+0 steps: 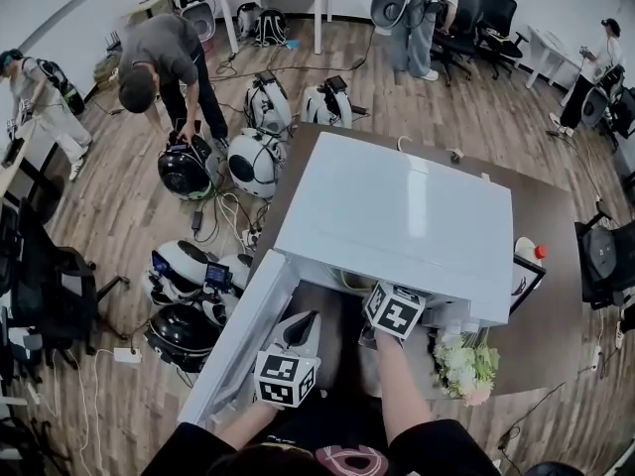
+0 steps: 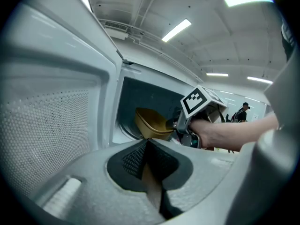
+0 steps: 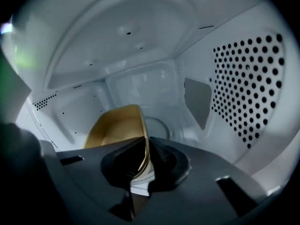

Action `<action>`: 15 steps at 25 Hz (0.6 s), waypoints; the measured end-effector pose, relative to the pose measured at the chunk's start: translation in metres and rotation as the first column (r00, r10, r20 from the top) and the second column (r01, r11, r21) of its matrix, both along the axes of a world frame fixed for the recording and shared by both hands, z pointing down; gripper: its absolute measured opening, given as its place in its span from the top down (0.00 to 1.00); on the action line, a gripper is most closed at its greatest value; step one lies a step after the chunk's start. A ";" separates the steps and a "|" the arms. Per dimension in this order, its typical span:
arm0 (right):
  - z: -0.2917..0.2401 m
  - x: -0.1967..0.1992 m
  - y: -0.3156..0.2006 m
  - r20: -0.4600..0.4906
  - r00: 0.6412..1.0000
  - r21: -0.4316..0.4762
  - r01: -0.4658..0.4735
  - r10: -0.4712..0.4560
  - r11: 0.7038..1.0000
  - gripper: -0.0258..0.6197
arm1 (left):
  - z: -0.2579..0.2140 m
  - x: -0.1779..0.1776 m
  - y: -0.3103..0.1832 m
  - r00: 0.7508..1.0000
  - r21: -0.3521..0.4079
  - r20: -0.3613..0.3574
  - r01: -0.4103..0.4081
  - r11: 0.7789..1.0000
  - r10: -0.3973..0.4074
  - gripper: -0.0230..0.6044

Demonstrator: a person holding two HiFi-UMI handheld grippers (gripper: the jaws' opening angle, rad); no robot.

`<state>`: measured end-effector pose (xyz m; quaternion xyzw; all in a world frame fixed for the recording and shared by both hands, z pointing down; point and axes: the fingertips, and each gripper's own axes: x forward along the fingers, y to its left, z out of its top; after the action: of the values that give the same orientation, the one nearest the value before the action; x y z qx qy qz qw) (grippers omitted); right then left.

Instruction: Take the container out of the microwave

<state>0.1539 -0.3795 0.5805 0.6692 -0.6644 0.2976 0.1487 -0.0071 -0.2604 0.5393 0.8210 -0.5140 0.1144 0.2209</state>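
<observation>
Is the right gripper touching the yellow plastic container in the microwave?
Touching. Right gripper view: the right gripper pinches the rim of the yellow plastic container between its jaws.

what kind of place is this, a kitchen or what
Probably an office or lab room, not a kitchen: the microwave sits on a table among office chairs, and white backpack rigs lie on the wood floor.

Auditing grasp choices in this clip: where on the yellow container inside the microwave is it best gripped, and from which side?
Grip the yellow container by its near wall at the rim, coming in through the open front of the microwave. It is a thin-walled open tub, tilted, with that edge facing the opening, so one jaw fits inside and one outside. The right gripper is pinched on exactly that spot.
</observation>
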 end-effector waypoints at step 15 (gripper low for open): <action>-0.017 -0.003 0.023 0.032 0.999 0.039 -0.008 0.007 0.999 0.91 | -0.008 0.000 0.006 1.000 0.036 -0.011 -0.008 0.999 0.009 0.95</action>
<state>0.1506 -0.3561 0.5636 0.6698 -0.6698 0.2957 0.1241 -0.0075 -0.2549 0.5313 0.8276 -0.5112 0.1015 0.2085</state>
